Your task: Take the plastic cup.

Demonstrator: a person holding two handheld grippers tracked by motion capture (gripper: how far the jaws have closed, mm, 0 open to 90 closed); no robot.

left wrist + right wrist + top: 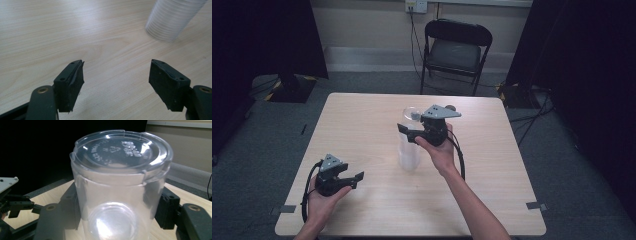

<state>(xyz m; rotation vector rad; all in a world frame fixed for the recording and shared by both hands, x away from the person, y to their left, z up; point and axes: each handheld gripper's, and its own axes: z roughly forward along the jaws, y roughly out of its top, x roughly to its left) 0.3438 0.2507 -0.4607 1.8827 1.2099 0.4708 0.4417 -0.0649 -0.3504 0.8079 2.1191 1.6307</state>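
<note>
Jaws of right gripper (408, 131) apparently around lidded cup (117, 185).

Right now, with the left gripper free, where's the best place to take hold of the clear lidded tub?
Probably the ribbed lower wall of the tub, coming in level from the left gripper's side. The tub stands upright and round, so open jaws can straddle it; the right gripper already clamps the wall under the lid.

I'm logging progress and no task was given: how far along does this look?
Done: the right gripper has closed its jaws on the clear lidded container, which stands on the table. In hand: that grasp. Left: the lid is on, and the left gripper is open, apart from the container.
</note>
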